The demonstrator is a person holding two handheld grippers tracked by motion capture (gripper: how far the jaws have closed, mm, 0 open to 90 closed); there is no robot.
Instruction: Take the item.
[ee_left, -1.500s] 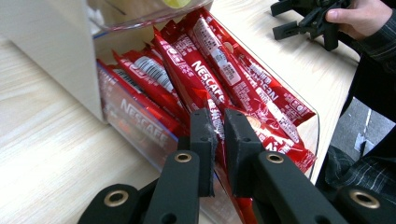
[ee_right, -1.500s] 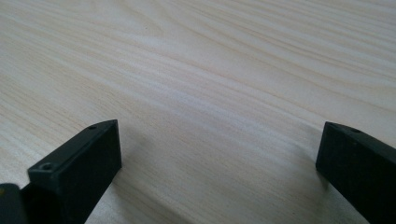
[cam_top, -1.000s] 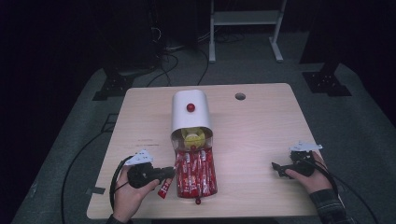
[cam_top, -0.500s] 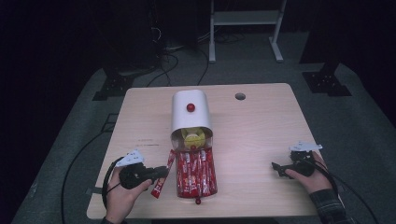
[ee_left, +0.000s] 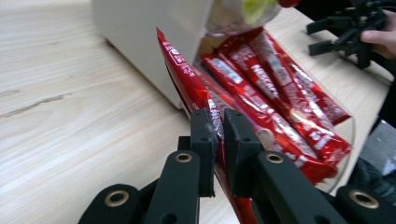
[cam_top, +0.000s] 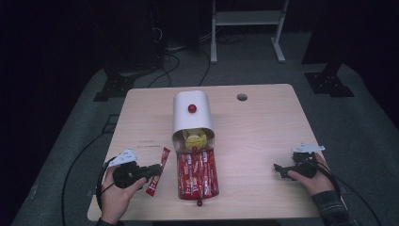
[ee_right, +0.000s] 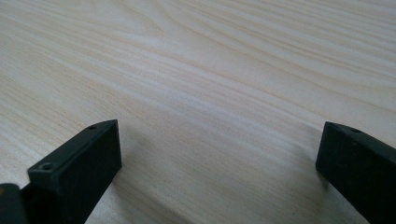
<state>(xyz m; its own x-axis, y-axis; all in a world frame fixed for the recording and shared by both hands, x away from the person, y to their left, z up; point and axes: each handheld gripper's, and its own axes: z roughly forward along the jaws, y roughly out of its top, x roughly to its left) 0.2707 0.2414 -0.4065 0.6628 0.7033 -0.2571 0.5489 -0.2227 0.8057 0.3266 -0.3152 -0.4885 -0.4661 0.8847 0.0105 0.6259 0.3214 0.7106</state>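
Your left gripper [ee_left: 218,140] has its jaws pressed together on a single red sachet [ee_left: 187,79], with only the thin foil between the pads. The sachet runs up and away from the jaws toward the white container, and its lower end passes down between the black arms. From the high view, your left gripper [cam_top: 157,168] sits near the front left corner of the table [cam_top: 263,122], and the pinched sachet [cam_top: 158,165] lies slanted, apart from the pile to the gripper's right.

Just beyond and to the right of those jaws, the other red sachets [ee_left: 285,88] lie side by side in a clear tray [ee_left: 348,154]. The same red sachets [cam_top: 196,172] sit between your two grippers in the high view, with a small red ball [cam_top: 199,203] at their near end.

Your right gripper [ee_right: 219,168] has its jaws spread wide, with nothing between them but bare wood; whether the tips touch the surface cannot be told. In the high view your right gripper [cam_top: 279,170] rests in your hand near the front right of the table, well apart from the sachets and pointing toward them.

Farther off, past the sachets, the white container [cam_top: 191,115] lies on its side with its open mouth facing you. Something yellow [cam_top: 194,139] shows inside the mouth, and a red knob [cam_top: 192,108] sits on its top.
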